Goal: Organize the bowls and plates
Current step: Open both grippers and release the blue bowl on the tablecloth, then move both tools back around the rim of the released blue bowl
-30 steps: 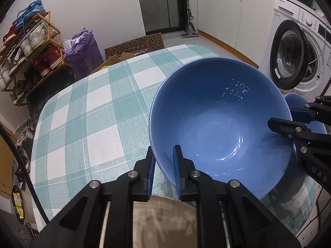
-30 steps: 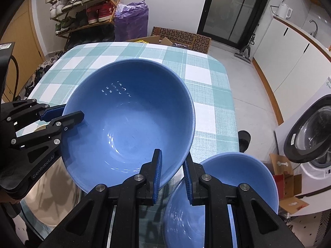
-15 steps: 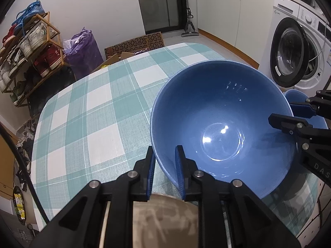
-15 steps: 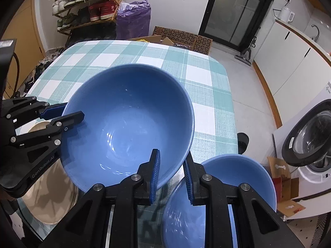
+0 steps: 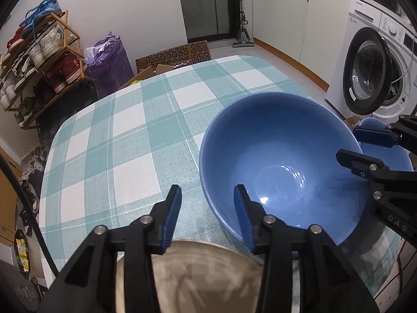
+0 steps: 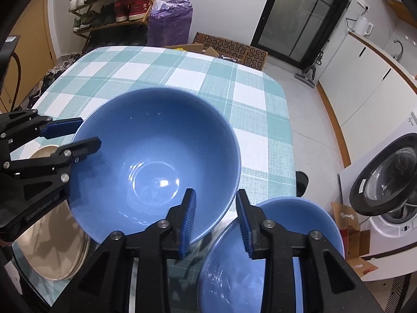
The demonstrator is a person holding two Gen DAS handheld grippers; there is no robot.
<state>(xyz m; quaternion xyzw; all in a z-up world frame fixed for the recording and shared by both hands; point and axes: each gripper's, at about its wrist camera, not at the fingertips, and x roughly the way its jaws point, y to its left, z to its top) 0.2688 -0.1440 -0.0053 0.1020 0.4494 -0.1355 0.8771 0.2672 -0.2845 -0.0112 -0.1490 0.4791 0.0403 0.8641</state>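
Note:
A large blue bowl [image 5: 284,172] [image 6: 156,161] sits upright on the teal checked tablecloth [image 5: 117,156]. My left gripper [image 5: 207,198] [image 6: 86,134] straddles its left rim, one finger inside and one outside; the jaws are opening and the pads stand off the rim. My right gripper [image 6: 215,203] [image 5: 361,146] straddles the opposite rim the same way, also opening, its pads clear of the bowl. A second, smaller blue bowl [image 6: 273,250] [image 5: 401,160] lies under the right gripper. Below the left gripper is a beige plate [image 5: 198,274] [image 6: 49,245].
The table's far half [image 6: 182,73] carries only the cloth. Off the table are a shoe rack [image 5: 39,60], a purple bag [image 5: 109,60], cardboard boxes [image 6: 232,49] and a washing machine [image 5: 375,70] with its door ajar.
The big bowl has gone from tilted and pinched at both rims to resting level on the cloth. Both grippers' jaws have spread apart and let go of its rim.

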